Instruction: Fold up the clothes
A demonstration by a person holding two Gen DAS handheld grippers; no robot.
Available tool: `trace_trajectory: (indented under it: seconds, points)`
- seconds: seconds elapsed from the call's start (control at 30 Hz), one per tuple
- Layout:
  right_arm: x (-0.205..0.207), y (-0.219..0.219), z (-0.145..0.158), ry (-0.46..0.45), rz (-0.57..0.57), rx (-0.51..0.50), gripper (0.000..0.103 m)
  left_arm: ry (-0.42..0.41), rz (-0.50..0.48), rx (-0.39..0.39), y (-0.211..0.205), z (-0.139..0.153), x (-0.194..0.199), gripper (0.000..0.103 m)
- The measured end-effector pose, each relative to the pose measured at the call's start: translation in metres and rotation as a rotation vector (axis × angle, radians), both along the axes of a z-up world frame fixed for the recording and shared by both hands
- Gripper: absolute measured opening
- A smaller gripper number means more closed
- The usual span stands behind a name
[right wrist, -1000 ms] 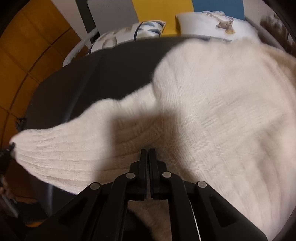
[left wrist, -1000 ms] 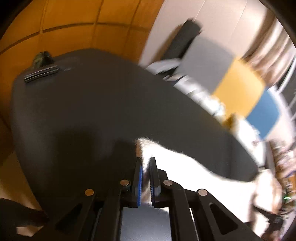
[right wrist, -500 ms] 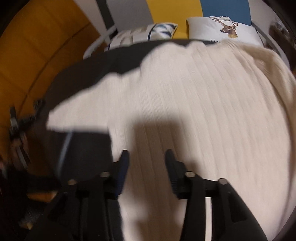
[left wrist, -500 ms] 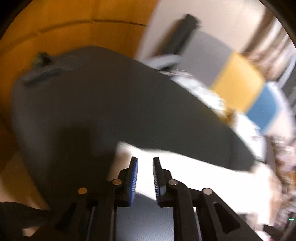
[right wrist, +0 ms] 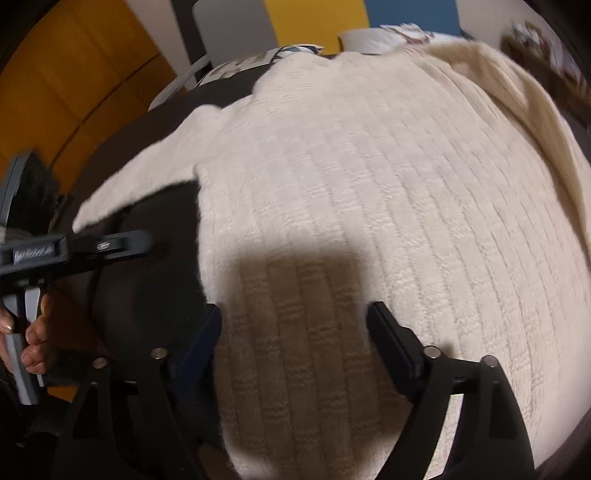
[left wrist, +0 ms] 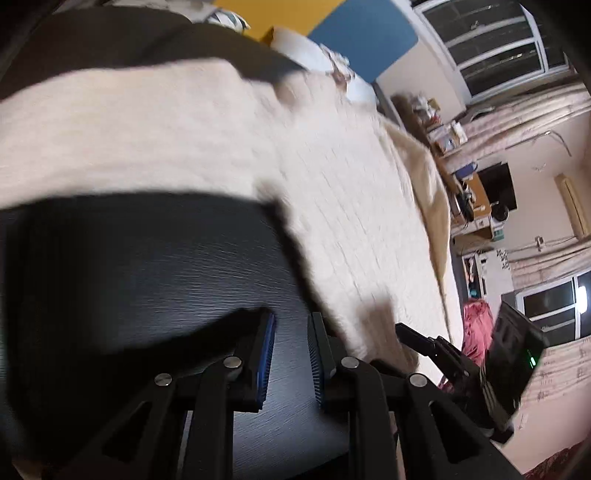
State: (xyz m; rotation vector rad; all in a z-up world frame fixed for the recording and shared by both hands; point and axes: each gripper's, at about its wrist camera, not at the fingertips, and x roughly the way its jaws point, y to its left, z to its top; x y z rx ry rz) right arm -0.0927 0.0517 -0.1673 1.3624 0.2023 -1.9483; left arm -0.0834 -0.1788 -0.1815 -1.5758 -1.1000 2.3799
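A cream ribbed knit sweater (right wrist: 369, 206) lies spread flat on the dark table (right wrist: 147, 251), one sleeve (right wrist: 140, 177) stretched out to the left. My right gripper (right wrist: 295, 314) stands wide open just above the sweater's near hem, nothing between its fingers. In the left wrist view the same sweater (left wrist: 332, 184) fills the upper middle, blurred. My left gripper (left wrist: 290, 321) is open with a narrow gap over bare table (left wrist: 147, 258), just left of the sweater's edge. The right gripper's body (left wrist: 461, 362) shows at lower right there.
The left tool's handle (right wrist: 55, 254) and a hand (right wrist: 33, 332) appear at the left of the right wrist view. Pillows (right wrist: 384, 35) and chairs stand beyond the table's far edge. Orange wall panels (right wrist: 74, 74) rise at left. Shelves and windows (left wrist: 498, 44) lie to the right.
Both grippers let go of the sweater and opened. The sleeve now lies on the table. The left gripper swung right, toward the sweater body; the right jaws spread wider.
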Motion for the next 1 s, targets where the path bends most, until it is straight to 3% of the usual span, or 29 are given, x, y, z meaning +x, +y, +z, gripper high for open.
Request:
trace_trajectory:
  seconds: [0.1, 0.2, 0.33, 0.4, 0.43, 0.57, 0.73, 0.93, 1.0]
  points:
    - [0.006, 0.000, -0.004, 0.028, 0.020, 0.012, 0.090, -0.016, 0.015, 0.041, 0.021, -0.011, 0.010, 0.020]
    - [0.005, -0.001, -0.010, 0.027, 0.021, -0.006, 0.093, -0.031, 0.035, 0.091, 0.010, -0.014, 0.024, 0.022]
    - [0.001, -0.005, -0.012, 0.017, 0.016, -0.044, 0.094, -0.069, 0.066, 0.198, 0.007, -0.019, 0.014, 0.024]
    - [-0.002, -0.006, -0.011, 0.002, 0.014, -0.067, 0.094, -0.055, 0.091, 0.206, 0.009, -0.020, 0.012, 0.017]
    - [-0.004, -0.003, -0.010, -0.010, 0.011, -0.079, 0.094, -0.047, 0.100, 0.193, 0.010, -0.020, 0.012, 0.005]
    - [-0.007, 0.012, 0.001, -0.009, -0.017, -0.074, 0.090, -0.032, 0.114, 0.113, 0.007, -0.016, 0.013, 0.004]
    - [0.007, 0.026, -0.009, 0.015, -0.020, 0.070, 0.085, -0.013, 0.133, 0.013, 0.004, -0.010, 0.016, 0.004]
    - [0.029, -0.024, -0.012, 0.016, -0.001, 0.041, 0.088, -0.022, 0.162, -0.161, -0.031, -0.002, -0.005, 0.004]
    - [0.035, -0.047, -0.013, 0.025, 0.015, 0.046, 0.092, -0.026, 0.138, -0.160, -0.040, 0.006, -0.009, 0.005]
